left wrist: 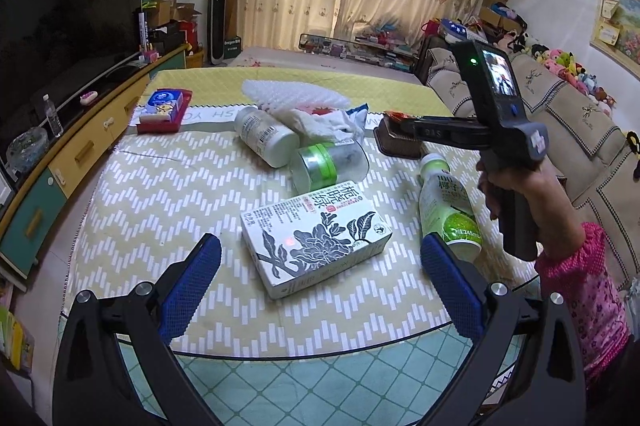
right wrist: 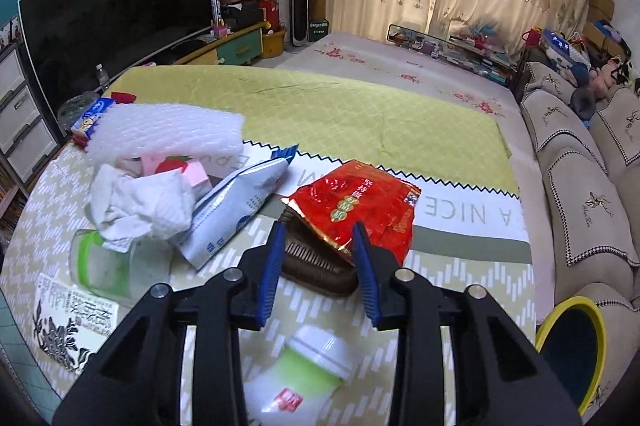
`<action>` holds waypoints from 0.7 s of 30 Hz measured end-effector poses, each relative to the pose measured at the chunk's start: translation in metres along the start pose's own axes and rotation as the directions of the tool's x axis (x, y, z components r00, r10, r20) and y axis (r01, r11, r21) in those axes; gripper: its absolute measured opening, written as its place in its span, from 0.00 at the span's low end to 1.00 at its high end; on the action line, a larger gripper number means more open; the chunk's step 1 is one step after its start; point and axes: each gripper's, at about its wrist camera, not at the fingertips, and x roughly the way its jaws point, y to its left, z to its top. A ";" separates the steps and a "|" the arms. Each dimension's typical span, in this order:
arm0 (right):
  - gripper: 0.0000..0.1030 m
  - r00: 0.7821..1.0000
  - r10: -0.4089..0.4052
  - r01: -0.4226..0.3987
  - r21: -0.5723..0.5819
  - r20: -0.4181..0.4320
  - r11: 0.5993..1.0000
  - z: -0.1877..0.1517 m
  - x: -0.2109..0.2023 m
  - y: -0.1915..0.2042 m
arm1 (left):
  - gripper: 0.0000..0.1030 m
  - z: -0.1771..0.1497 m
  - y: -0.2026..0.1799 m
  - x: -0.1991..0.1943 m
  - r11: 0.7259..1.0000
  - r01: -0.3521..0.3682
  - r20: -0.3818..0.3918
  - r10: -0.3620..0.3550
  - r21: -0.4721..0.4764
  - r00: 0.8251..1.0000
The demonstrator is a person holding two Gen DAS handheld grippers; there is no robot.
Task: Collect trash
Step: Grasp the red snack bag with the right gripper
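Jaws of the left gripper [left wrist: 320, 262] stood wide apart over the table [left wrist: 160, 185], with nothing between the blue pads. Jaws of the right gripper [right wrist: 320, 266] were narrower and straddled a dark ridged tray [right wrist: 316, 266]; whether the pads pressed on it could not be told.

Trash lay across the patterned table top. A white tea carton [left wrist: 316, 234] lay flat below the left gripper, its long axis running from the near left to the far right. A green-labelled bottle [left wrist: 448, 205] lay on its side just beside the right pad, cap pointing away. A clear jar [left wrist: 328, 165] with a green band lay tipped over, crumpled white paper [right wrist: 140, 205] at its mouth. A red snack bag [right wrist: 360, 205] rested partly in the tray. A yellow-rimmed bin [right wrist: 576, 346] stood off the table's right edge; its contents were not visible.
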 end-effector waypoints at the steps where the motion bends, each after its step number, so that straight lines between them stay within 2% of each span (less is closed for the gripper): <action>1: 0.33 1.000 -0.001 0.001 -0.002 -0.005 1.000 0.001 0.003 -0.001 | 0.95 0.000 -0.002 0.002 1.000 0.003 -0.005 -0.003 0.003 1.000; 4: 0.33 1.000 0.001 -0.001 -0.012 -0.016 1.000 0.001 0.010 -0.001 | 0.95 0.000 -0.006 0.007 1.000 0.008 -0.015 -0.007 0.011 1.000; 6: 0.28 1.000 -0.009 0.009 -0.019 -0.011 1.000 0.000 0.010 0.000 | 0.95 0.000 -0.008 0.010 1.000 0.009 -0.021 -0.009 0.014 1.000; 8: 0.14 1.000 -0.024 0.024 -0.021 -0.004 0.999 0.001 0.011 -0.001 | 0.95 -0.001 -0.009 0.012 1.000 0.012 -0.028 -0.012 0.017 1.000; 11: 0.01 0.999 -0.037 0.037 -0.016 0.015 0.999 0.002 0.008 -0.004 | 0.95 -0.002 -0.012 0.015 1.000 0.015 -0.038 -0.014 0.022 0.999; 16: 0.01 0.997 -0.005 0.004 0.010 0.076 1.000 0.007 -0.012 -0.015 | 0.95 -0.003 -0.012 0.020 1.000 0.017 -0.051 -0.015 0.024 0.999; 21: 0.01 0.987 0.080 -0.090 0.069 0.138 0.994 0.004 -0.041 -0.033 | 0.95 -0.004 -0.014 0.022 0.999 0.023 -0.057 -0.021 0.026 0.998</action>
